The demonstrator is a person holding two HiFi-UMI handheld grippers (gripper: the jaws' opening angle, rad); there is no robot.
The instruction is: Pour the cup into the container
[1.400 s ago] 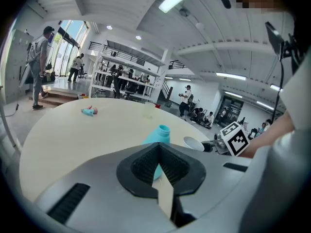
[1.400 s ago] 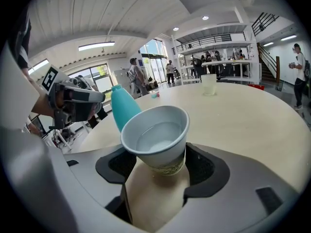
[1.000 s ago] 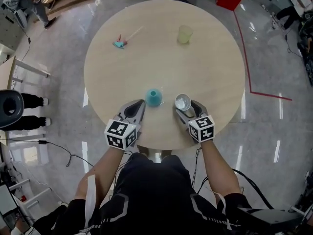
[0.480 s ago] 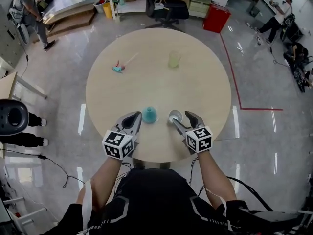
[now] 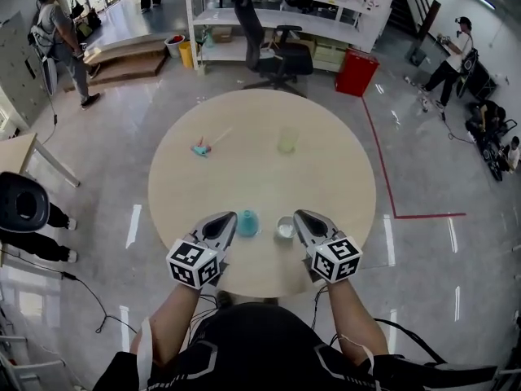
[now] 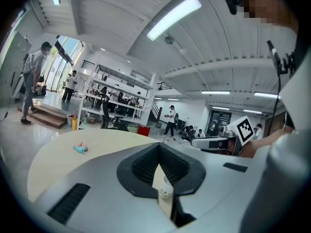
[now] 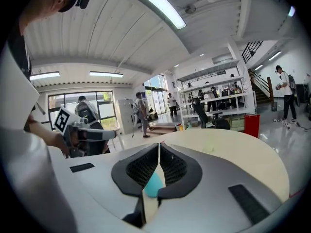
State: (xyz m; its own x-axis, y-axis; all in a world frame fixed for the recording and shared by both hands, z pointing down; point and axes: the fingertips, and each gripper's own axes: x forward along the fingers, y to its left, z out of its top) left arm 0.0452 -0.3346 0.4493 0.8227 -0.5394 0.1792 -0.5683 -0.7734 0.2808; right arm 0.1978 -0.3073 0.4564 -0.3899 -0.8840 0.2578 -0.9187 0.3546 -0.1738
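— What's on the round desk (image 5: 260, 177)?
— Near its front edge stands a teal container (image 5: 248, 221). Just right of it is the cup (image 5: 285, 229), upright, with something pale inside. A yellowish cup (image 5: 287, 140) stands far back, and a small teal-and-pink thing (image 5: 200, 147) lies back left.
— And the grippers?
— The left gripper (image 5: 228, 217) is beside the container, fingers pressed together. The right gripper (image 5: 299, 216) is beside the cup; its fingers have just closed on nothing.

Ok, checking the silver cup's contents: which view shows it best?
The head view: the silver cup stands whole, seen from above. The left gripper view shows only a sliver past the left tool; the right gripper view shows none.
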